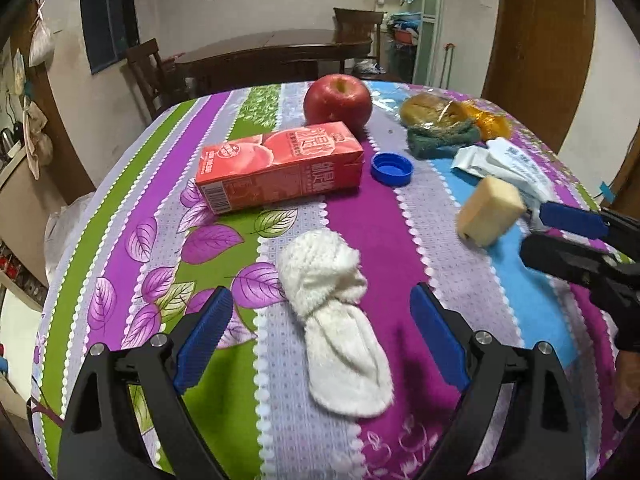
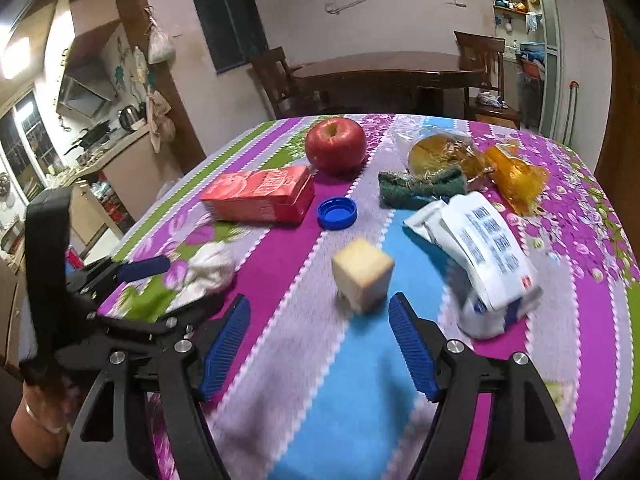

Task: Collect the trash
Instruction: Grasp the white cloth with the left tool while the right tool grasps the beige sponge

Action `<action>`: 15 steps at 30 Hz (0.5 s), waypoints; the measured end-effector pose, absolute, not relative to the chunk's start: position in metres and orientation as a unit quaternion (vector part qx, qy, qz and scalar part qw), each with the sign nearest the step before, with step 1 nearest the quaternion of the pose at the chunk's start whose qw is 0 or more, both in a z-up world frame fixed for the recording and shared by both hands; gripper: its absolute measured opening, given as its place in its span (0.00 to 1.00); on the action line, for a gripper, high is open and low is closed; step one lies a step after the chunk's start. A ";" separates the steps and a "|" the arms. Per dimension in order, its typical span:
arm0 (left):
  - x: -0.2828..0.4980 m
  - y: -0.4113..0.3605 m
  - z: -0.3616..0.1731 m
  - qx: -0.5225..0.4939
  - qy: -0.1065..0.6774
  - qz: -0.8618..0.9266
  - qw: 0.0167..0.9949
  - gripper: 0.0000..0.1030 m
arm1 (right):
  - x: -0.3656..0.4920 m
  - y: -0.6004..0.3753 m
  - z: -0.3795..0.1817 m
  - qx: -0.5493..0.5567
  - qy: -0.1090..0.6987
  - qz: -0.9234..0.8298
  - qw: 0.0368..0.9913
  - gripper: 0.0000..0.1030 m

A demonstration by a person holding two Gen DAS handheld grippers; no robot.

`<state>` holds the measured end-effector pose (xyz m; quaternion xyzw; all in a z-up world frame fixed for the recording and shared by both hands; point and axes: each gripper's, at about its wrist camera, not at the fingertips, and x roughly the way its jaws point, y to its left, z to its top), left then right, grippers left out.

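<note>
A crumpled white cloth [image 1: 336, 320] lies between the open fingers of my left gripper [image 1: 320, 300]; it also shows in the right wrist view [image 2: 210, 270]. A red juice carton [image 1: 280, 166] [image 2: 260, 196] lies on its side behind it, with a blue bottle cap [image 1: 391, 168] [image 2: 337, 213] beside it. A pale yellow block [image 2: 362, 276] [image 1: 490, 210] sits just ahead of my open right gripper [image 2: 320, 308], which shows at the right of the left wrist view [image 1: 560, 232]. A crumpled white wrapper [image 2: 480, 252] [image 1: 504, 164] lies to its right.
A red apple [image 1: 338, 100] [image 2: 336, 144] stands at the far side of the striped tablecloth [image 1: 380, 220]. A green scouring pad [image 2: 420, 188], a bagged bun [image 2: 440, 152] and an orange wrapper [image 2: 516, 176] lie at the back right. A dark dining table with chairs [image 2: 384, 76] stands beyond.
</note>
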<state>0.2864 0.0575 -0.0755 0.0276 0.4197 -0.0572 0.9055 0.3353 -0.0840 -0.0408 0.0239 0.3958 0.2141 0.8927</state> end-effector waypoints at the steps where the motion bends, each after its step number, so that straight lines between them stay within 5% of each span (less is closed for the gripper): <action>1: 0.289 0.057 -0.078 0.026 0.424 -0.061 0.903 0.84 | 0.343 -0.083 -0.044 0.025 0.400 0.205 0.893 0.70; 8: 0.299 0.057 -0.089 0.011 0.444 -0.073 0.893 0.66 | 0.373 -0.080 -0.062 0.031 0.415 0.182 0.891 0.68; 12: 0.301 0.060 -0.090 0.004 0.446 -0.069 0.892 0.60 | 0.379 -0.077 -0.069 0.028 0.421 0.182 0.888 0.58; 15: 0.301 0.058 -0.090 0.013 0.445 -0.059 0.894 0.45 | 0.383 -0.077 -0.074 0.028 0.424 0.173 0.889 0.47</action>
